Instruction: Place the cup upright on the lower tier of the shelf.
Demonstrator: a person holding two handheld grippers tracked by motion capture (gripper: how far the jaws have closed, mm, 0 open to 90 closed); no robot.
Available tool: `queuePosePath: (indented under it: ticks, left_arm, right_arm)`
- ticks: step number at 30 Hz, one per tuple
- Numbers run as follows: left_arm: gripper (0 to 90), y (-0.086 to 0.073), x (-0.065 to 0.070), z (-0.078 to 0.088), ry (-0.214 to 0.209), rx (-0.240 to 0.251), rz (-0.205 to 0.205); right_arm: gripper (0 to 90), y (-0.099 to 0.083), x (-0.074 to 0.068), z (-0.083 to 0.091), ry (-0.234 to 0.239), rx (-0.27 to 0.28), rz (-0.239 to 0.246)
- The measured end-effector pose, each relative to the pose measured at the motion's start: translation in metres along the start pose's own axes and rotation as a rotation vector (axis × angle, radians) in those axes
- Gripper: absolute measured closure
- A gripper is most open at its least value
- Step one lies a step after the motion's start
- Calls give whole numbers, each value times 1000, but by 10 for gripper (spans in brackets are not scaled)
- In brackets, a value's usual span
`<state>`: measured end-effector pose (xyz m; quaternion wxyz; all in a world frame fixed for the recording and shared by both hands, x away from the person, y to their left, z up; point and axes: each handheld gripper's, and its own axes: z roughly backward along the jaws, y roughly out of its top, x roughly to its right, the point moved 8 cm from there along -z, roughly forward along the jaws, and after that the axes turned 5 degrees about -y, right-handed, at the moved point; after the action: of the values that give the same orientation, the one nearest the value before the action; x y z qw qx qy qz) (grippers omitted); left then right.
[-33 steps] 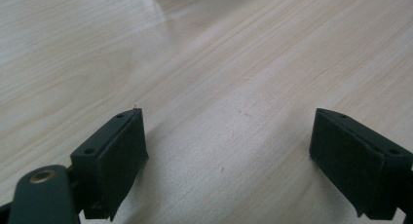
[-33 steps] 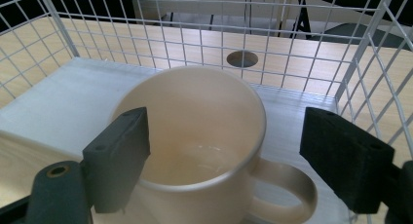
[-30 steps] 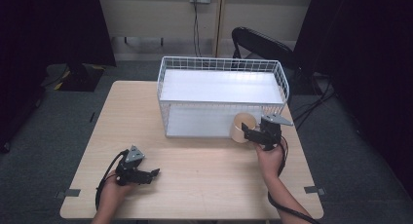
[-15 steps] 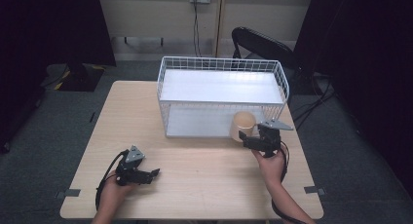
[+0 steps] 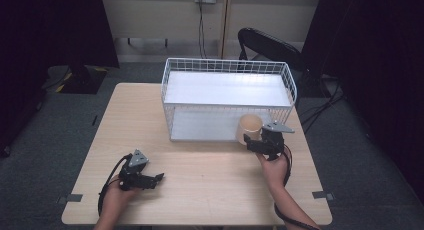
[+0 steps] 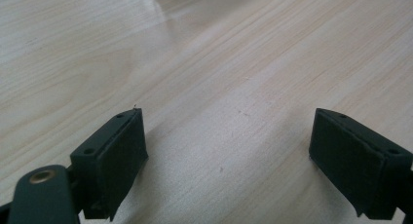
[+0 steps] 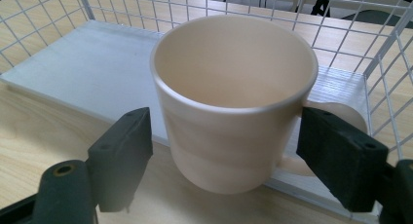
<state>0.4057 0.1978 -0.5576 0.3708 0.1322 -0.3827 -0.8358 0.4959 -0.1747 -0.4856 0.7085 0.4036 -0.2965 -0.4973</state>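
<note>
1. At the right front corner of the white wire basket (image 5: 227,97), a cream ceramic mug (image 7: 234,102) is seen standing upright on the pale wooden table (image 5: 210,175), touching or just beside the basket's mesh.
2. The mug is flanked by the right gripper (image 7: 229,156), whose jaws have just been closing (a gap remains at the left pad, and the right pad sits at the handle).
3. The left gripper (image 6: 226,156) is held low over bare wood, spread wide with nothing between its jaws.
</note>
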Motion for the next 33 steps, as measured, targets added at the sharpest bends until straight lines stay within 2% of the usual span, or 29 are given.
queuePosePath:
  ticks: [9, 18, 28, 33]
  left_arm:
    - [132, 0, 0, 0, -2, 1, 2]
    - [132, 0, 0, 0, -2, 2, 4]
    - [132, 0, 0, 0, -2, 2, 4]
    - [132, 0, 0, 0, -2, 1, 2]
  right_arm:
    - [259, 1, 1, -6, -17, -11, 2]
    - [328, 1, -3, -10, -4, -20, 7]
    - [423, -1, -5, -14, 8, -33, 5]
    - [503, 1, -6, -15, 15, -38, 2]
